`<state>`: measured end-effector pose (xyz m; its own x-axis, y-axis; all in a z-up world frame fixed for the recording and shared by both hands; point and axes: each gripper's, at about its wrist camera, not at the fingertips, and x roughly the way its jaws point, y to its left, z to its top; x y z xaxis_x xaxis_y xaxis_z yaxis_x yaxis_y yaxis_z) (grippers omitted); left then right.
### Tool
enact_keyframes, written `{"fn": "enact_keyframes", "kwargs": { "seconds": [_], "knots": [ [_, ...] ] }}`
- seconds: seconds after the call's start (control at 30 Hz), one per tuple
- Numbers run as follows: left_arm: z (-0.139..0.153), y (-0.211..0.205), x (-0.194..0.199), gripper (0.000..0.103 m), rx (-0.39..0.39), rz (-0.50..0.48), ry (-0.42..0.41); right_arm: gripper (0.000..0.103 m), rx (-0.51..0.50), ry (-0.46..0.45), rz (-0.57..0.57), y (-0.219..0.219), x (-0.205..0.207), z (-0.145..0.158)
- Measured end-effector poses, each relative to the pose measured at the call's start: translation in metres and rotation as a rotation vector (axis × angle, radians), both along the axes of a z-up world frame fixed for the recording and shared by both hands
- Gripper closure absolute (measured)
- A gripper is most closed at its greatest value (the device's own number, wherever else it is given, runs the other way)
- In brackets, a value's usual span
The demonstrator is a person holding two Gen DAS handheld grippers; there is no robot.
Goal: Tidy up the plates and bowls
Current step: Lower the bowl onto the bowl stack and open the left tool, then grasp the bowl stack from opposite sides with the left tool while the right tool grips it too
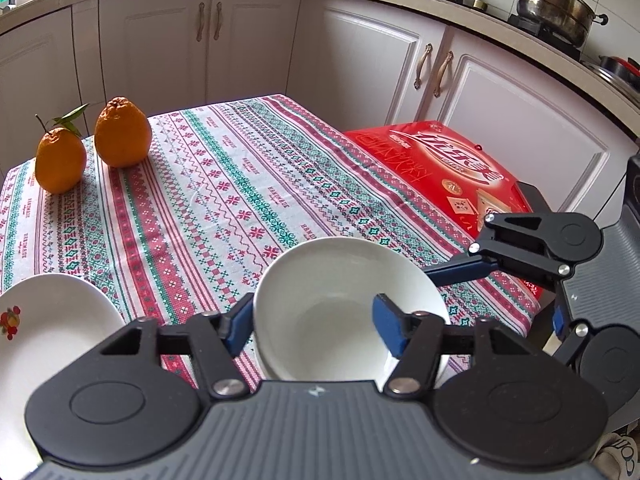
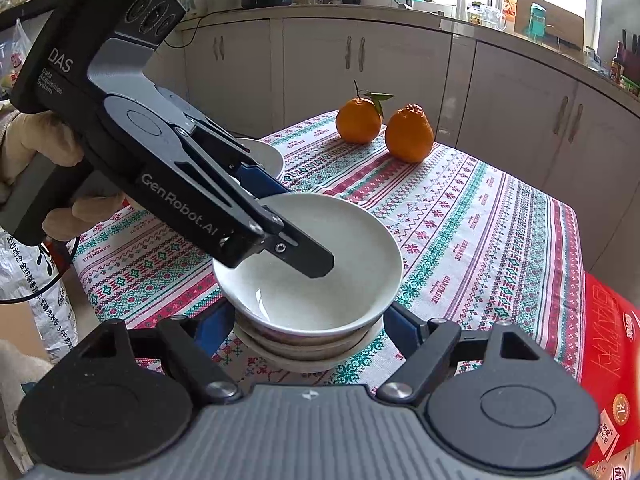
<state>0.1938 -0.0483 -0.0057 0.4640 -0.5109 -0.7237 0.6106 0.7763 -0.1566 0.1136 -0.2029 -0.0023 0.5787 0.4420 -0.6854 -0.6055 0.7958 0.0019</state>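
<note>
A white bowl [image 1: 340,308] [image 2: 316,276] sits on top of a small stack of bowls [image 2: 304,348] on the patterned tablecloth. My left gripper [image 1: 316,324] straddles the bowl's near rim, one finger inside and one outside; the right wrist view shows it [image 2: 280,216] reaching in from the left. Whether the pads press the rim is unclear. My right gripper [image 2: 308,328] is open, its fingers on either side of the stack's lower bowls, apart from them. A white plate with a fruit print [image 1: 48,340] lies at the left; plates also show behind the left gripper [image 2: 266,156].
Two oranges [image 1: 92,144] [image 2: 384,128] stand at the table's far side. A red gift box [image 1: 448,168] [image 2: 612,360] lies beside the table's right edge. White kitchen cabinets [image 1: 240,40] surround the table [image 1: 240,184].
</note>
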Motion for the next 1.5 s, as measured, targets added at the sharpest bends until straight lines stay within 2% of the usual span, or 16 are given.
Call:
{"fn": "enact_keyframes", "kwargs": {
  "seconds": [0.03, 0.07, 0.1, 0.33, 0.5, 0.6, 0.77, 0.87, 1.03, 1.37, 1.5],
  "knots": [
    [0.000, 0.000, -0.001, 0.035, -0.004, -0.003, -0.002, 0.004, 0.004, -0.011, -0.002, 0.000, -0.001, 0.001],
    [0.001, 0.001, -0.002, 0.030, -0.009, -0.002, -0.005, 0.000, 0.010, -0.024, -0.005, -0.001, -0.002, 0.003],
    [0.002, 0.001, -0.002, 0.026, -0.013, -0.002, -0.011, 0.000, 0.018, -0.036, -0.004, -0.001, -0.003, 0.006],
    [0.017, 0.011, -0.011, 0.020, -0.005, 0.002, -0.077, 0.000, 0.019, -0.049, 0.008, -0.003, -0.008, 0.014],
    [0.028, 0.023, -0.030, 0.015, 0.014, -0.031, -0.141, 0.000, -0.015, -0.067, 0.009, -0.006, -0.016, 0.016],
    [0.025, 0.029, -0.046, 0.014, 0.047, -0.070, -0.165, 0.000, -0.055, -0.073, 0.019, -0.009, -0.020, 0.014],
    [0.000, 0.030, -0.061, 0.014, 0.130, -0.154, -0.155, 0.000, -0.107, -0.022, 0.051, -0.015, -0.015, 0.000],
    [-0.020, 0.024, -0.057, 0.014, 0.172, -0.194, -0.133, 0.000, -0.126, 0.015, 0.072, -0.014, -0.007, -0.010],
    [-0.043, 0.015, -0.038, 0.015, 0.190, -0.237, -0.084, 0.000, -0.176, 0.048, 0.121, -0.005, 0.009, -0.027],
    [-0.051, 0.004, -0.017, 0.017, 0.219, -0.377, -0.047, 0.000, -0.202, 0.077, 0.331, 0.003, 0.039, -0.034],
    [-0.053, -0.001, -0.014, 0.026, 0.242, -0.428, -0.040, 0.000, -0.219, 0.103, 0.397, 0.008, 0.048, -0.039]
  ]
}}
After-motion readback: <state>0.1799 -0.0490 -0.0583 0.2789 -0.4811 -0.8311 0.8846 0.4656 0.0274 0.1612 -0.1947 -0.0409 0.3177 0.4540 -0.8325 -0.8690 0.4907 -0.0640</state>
